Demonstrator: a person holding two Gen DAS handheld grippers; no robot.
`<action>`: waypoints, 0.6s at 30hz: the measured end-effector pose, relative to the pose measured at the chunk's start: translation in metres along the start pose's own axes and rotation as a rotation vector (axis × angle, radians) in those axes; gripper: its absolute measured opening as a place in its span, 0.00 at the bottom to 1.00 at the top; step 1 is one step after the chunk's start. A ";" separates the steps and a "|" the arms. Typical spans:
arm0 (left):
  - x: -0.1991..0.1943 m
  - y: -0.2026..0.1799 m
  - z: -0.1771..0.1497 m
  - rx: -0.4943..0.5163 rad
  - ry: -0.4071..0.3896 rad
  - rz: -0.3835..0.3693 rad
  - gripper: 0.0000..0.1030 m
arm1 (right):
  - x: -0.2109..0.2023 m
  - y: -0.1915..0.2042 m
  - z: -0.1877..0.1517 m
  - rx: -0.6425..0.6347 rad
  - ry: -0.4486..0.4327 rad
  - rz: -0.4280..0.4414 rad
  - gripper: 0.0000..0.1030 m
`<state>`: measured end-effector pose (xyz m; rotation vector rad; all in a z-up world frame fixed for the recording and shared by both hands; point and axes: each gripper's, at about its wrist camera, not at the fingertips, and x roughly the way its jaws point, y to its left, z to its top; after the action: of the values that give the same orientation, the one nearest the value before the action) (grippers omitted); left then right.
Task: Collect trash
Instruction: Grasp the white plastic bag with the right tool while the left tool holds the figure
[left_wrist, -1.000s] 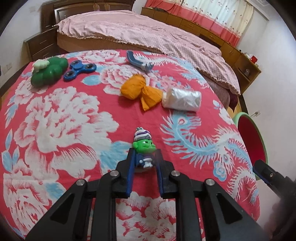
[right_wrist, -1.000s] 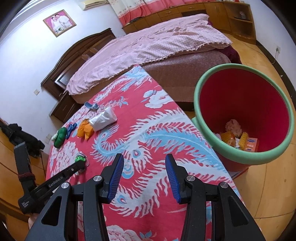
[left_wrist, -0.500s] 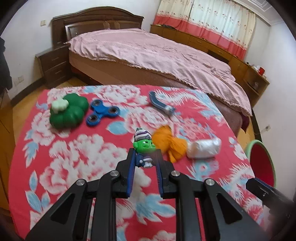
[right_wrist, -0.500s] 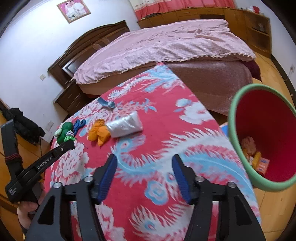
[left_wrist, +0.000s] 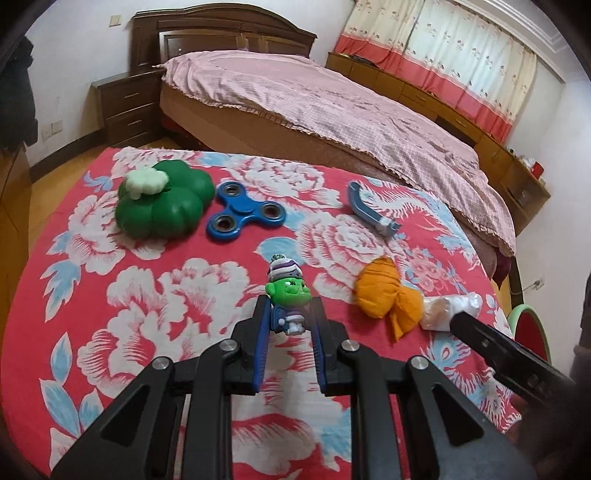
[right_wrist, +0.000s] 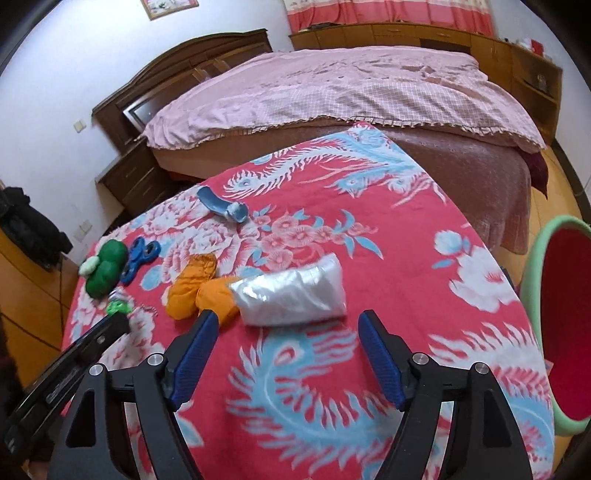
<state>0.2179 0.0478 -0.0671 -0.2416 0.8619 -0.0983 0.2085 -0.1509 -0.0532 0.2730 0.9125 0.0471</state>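
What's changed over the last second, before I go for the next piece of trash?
The right gripper swung away from the red bin toward the clear plastic bag, and its jaws are opening with nothing between them yet. The left gripper kept its clamp on the green-headed toy figure while drifting over the cloth. The orange wrapper, blue spinner and green clover toy lie where they were.

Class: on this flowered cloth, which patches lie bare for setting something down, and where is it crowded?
Bare: the near cloth between the silver bag and the bin; also beyond the bag toward the bed. Crowded: around the orange wrapper, spinner and green toy.
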 end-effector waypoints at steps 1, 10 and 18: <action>0.001 0.002 0.000 -0.007 0.003 -0.002 0.20 | 0.004 0.002 0.002 -0.007 -0.005 -0.016 0.77; 0.006 0.005 -0.004 -0.025 0.028 -0.021 0.20 | 0.020 0.007 0.006 -0.037 -0.001 -0.061 0.77; 0.009 0.003 -0.004 -0.024 0.033 -0.030 0.20 | 0.016 0.005 0.004 -0.028 -0.008 -0.040 0.70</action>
<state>0.2205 0.0483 -0.0767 -0.2764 0.8930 -0.1205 0.2219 -0.1444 -0.0618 0.2290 0.9088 0.0219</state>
